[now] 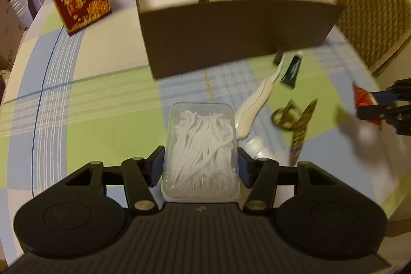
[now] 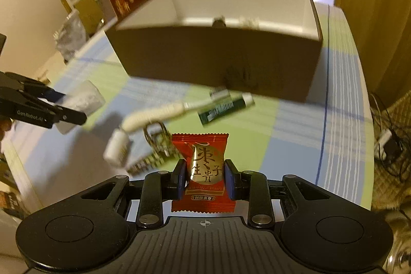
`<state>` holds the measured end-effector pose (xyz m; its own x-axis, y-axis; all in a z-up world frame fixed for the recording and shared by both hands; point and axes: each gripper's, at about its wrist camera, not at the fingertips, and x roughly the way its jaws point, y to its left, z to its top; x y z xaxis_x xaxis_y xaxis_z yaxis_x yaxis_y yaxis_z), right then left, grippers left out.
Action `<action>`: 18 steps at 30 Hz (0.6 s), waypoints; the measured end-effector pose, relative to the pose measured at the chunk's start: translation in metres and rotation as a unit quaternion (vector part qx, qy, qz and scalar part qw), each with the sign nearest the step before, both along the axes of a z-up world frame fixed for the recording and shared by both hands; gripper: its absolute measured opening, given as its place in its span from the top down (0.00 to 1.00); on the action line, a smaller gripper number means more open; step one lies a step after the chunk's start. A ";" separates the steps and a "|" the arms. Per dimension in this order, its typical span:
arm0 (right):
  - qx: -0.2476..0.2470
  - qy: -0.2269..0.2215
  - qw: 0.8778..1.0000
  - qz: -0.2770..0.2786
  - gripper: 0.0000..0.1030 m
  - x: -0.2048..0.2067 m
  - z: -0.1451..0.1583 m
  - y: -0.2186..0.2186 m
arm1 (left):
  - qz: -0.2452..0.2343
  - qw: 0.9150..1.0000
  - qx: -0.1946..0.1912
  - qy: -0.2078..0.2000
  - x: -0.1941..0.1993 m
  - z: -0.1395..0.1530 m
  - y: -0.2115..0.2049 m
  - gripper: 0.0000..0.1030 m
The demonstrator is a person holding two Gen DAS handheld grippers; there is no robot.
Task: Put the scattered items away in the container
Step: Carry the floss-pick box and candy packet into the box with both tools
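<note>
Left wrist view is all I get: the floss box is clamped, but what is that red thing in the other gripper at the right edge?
Observer: A red sachet with gold characters, clamped between the right gripper's fingers.
Operator: Is it above the brown box yet?
Observer: No. The right wrist view shows the brown box ahead of it, with the checked cloth between.
Operator: And my floss box?
Observer: From the right it shows to the left, blurred, in the left gripper, short of the brown box too.
</note>
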<state>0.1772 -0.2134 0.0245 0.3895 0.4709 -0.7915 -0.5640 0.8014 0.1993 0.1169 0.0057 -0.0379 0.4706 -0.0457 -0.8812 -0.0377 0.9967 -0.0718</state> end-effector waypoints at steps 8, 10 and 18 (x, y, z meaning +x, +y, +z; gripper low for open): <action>0.046 -0.052 0.998 0.009 0.68 0.035 0.048 0.018 | -0.033 0.997 0.002 -0.063 0.029 0.051 0.003 0.49; 0.054 -0.066 0.996 0.007 0.68 0.046 0.058 0.025 | -0.041 0.996 0.007 -0.076 0.042 0.061 0.004 0.49; 0.073 -0.071 0.995 -0.017 0.68 0.111 0.074 0.062 | -0.053 0.994 0.017 -0.091 0.115 0.081 0.013 0.49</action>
